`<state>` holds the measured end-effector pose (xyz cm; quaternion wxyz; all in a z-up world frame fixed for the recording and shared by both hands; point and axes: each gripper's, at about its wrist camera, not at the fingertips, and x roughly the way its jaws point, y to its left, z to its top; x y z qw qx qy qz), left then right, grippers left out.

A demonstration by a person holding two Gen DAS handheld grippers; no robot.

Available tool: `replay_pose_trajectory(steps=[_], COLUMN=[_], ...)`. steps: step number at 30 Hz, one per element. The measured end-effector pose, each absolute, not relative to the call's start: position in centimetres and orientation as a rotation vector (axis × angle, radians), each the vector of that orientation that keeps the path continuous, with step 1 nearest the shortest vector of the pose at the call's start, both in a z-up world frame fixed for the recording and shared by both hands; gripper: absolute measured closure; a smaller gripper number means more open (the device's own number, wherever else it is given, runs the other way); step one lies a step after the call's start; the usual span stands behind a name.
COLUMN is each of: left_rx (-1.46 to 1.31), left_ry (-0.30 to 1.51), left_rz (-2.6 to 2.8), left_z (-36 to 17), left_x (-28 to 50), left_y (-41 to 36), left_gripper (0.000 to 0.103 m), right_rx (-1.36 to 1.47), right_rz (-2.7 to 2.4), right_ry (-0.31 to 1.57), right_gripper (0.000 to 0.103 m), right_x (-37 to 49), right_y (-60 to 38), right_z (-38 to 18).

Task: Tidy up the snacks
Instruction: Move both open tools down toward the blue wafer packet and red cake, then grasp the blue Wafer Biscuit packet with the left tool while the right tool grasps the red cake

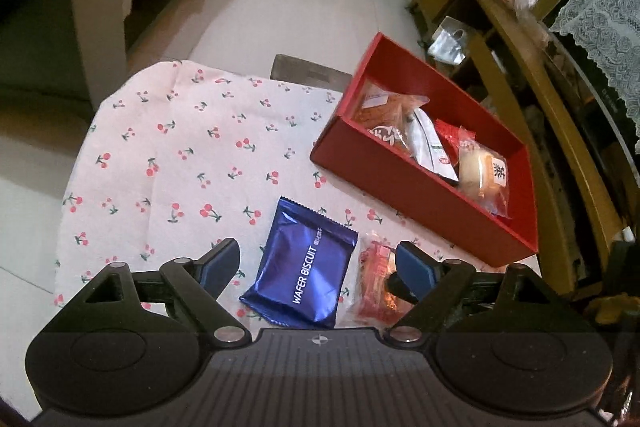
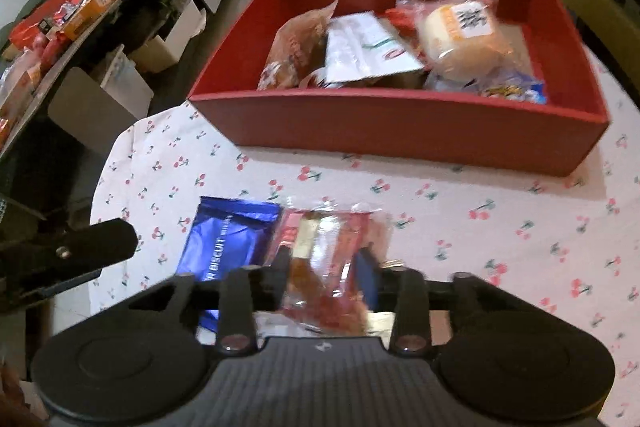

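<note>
A red box [image 1: 404, 183] [image 2: 400, 131] on the cherry-print tablecloth holds several wrapped snacks, among them a round cake in clear wrap [image 1: 482, 175] [image 2: 464, 39]. A blue "wafer biscuit" packet [image 1: 302, 269] [image 2: 228, 243] lies flat on the cloth between the wide-open jaws of my left gripper [image 1: 316, 267]. My right gripper [image 2: 326, 267] is shut on a clear packet of red snacks [image 2: 328, 267], just right of the blue packet. That packet shows in the left wrist view [image 1: 374, 279], with the right gripper's tip touching it.
My left gripper's finger [image 2: 92, 239] shows at the left of the right wrist view. A cluttered low table [image 2: 80, 7] stands to the left, wooden furniture [image 1: 540, 107] to the right. The round table's edge [image 1: 76, 187] curves around near left.
</note>
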<state>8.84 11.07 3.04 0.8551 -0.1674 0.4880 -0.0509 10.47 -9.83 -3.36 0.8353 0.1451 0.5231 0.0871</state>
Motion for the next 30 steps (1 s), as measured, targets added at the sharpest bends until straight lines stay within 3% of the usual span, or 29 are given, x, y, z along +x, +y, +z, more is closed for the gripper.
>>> replay_pose_trajectory(steps=[3, 5, 16, 18, 21, 28, 30], left_rx=[-0.350, -0.355, -0.242, -0.222, -0.188, -0.103, -0.059], left_ry=[1.032, 1.033, 1.109, 1.127, 1.141, 1.171, 1.175], left_rz=[-0.108, -0.107, -0.116, -0.111, -0.109, -0.103, -0.093], left_z=[3.0, 3.0, 0.6, -0.2, -1.2, -3.3, -3.8], left_x=[8.8, 8.8, 9.2, 9.4, 9.9, 11.1, 11.4], left_y=[11.2, 11.3, 9.4, 8.8, 7.9, 5.8, 5.4], left_gripper=[0.014, 0.014, 0.014, 0.014, 0.014, 0.007, 0.007], right_rx=[0.263, 0.202, 0.060, 0.092, 0.106, 0.130, 0.093], right_rz=[0.170, 0.150, 0.159, 0.171, 0.173, 0.206, 0.207], right_ry=[1.117, 1.125, 1.078, 1.059, 1.045, 1.066, 1.070], right_gripper=[0.023, 0.022, 0.032, 0.046, 0.052, 0.047, 0.036], right_x=[10.9, 11.4, 9.7, 8.8, 7.9, 8.6, 8.9], right_y=[-8.5, -7.6, -10.2, -11.8, -13.5, -14.0, -13.7], right_z=[-3.4, -3.8, -3.8, -2.7, -1.6, -2.5, -2.7])
